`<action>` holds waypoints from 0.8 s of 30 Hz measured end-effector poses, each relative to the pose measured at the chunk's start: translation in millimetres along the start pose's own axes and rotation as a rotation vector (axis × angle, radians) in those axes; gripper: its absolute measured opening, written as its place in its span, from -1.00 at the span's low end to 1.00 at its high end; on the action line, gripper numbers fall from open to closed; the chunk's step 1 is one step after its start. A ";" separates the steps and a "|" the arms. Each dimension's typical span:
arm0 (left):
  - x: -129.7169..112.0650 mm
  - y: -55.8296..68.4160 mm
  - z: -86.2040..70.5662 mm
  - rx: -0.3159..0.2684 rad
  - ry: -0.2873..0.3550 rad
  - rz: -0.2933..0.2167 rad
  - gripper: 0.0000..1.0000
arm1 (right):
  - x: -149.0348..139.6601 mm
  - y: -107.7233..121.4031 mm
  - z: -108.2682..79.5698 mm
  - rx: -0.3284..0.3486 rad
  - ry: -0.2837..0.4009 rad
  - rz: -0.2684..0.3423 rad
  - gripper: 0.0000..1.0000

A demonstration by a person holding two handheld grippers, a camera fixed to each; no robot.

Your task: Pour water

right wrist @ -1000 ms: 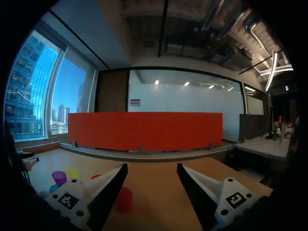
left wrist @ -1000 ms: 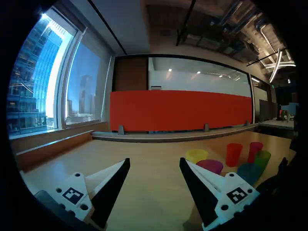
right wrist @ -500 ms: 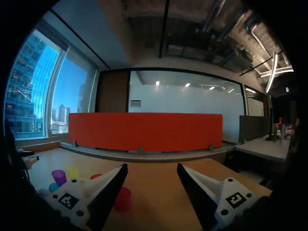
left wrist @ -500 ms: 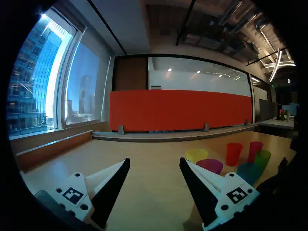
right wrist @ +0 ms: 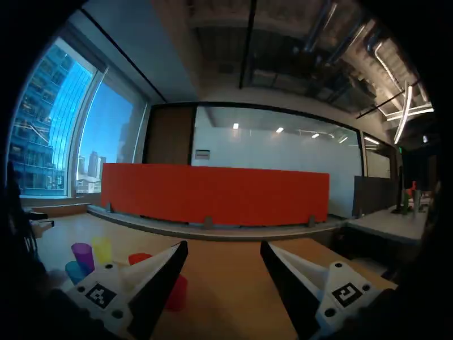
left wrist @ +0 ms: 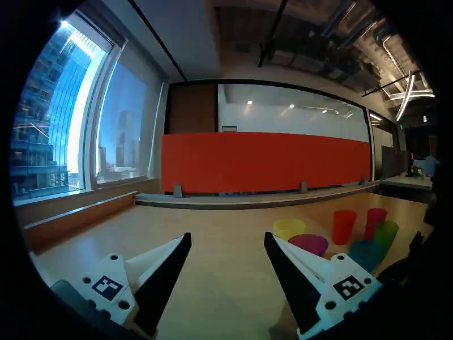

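In the left gripper view, several coloured plastic cups stand in a cluster on the wooden table ahead and to the right: a yellow cup, a purple cup, an orange-red cup, a pink cup, a green cup and a blue cup. The left gripper is open and empty, just left of them. In the right gripper view, the cluster is low on the left: the purple cup, the yellow cup, the blue cup and a red cup behind the left finger. The right gripper is open and empty.
A long orange partition closes the table's far edge. Tall windows and a wooden sill run along the left. Another desk with small items stands to the right, across a gap.
The right gripper view has shifted a little, and the cups now sit slightly higher and nearer in it. The left gripper view is unchanged. Both grippers stay open.
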State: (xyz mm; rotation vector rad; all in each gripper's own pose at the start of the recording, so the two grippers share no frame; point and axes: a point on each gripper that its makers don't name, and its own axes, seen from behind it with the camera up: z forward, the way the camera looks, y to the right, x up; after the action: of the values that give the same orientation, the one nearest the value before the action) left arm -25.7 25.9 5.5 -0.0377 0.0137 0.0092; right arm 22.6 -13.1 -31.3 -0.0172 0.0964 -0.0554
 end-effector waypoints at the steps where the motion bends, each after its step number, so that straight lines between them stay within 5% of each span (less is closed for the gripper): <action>1: 0.0 0.0 -0.1 0.000 0.000 0.000 0.91 | -1.1 -0.7 1.0 0.003 0.005 -0.006 0.98; 24: -0.4 0.5 -1.5 0.000 0.000 0.000 0.91 | -58.1 8.1 20.6 -0.016 -0.023 0.101 0.98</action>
State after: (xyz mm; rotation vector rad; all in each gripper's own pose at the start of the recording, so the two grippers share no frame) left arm -26.2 26.4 4.0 -0.0374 0.0138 0.0093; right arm -32.7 -1.5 -5.4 -0.0290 0.0749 0.0460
